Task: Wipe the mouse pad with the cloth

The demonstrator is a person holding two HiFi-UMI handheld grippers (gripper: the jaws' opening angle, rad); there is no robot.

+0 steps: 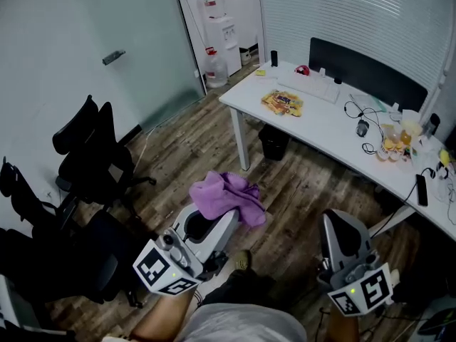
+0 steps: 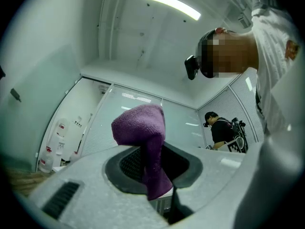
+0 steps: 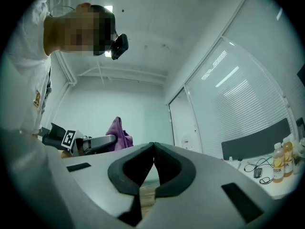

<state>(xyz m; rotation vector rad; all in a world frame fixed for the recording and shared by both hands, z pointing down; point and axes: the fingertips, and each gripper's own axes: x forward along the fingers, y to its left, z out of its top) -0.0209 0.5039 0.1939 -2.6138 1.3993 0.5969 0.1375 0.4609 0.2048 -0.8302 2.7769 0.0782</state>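
A purple cloth (image 1: 226,194) hangs bunched from the tip of my left gripper (image 1: 214,221), which is shut on it over the wooden floor. In the left gripper view the cloth (image 2: 140,125) rises above the jaws and droops down between them, where my left gripper (image 2: 155,175) pinches it. My right gripper (image 1: 335,223) is held at the lower right, a little short of the white desk (image 1: 328,130). Its jaws meet with nothing between them in the right gripper view (image 3: 153,149). A dark flat panel (image 1: 367,73) stands at the desk's far edge. I cannot make out a mouse pad.
On the desk lie a keyboard (image 1: 310,87), a snack packet (image 1: 283,102), a mouse with cables (image 1: 363,127) and bottles (image 1: 395,142). A black bin (image 1: 273,141) sits under it. Black office chairs (image 1: 92,155) crowd the left. A water dispenser (image 1: 221,30) stands by the far door. Another person (image 2: 224,130) stands behind.
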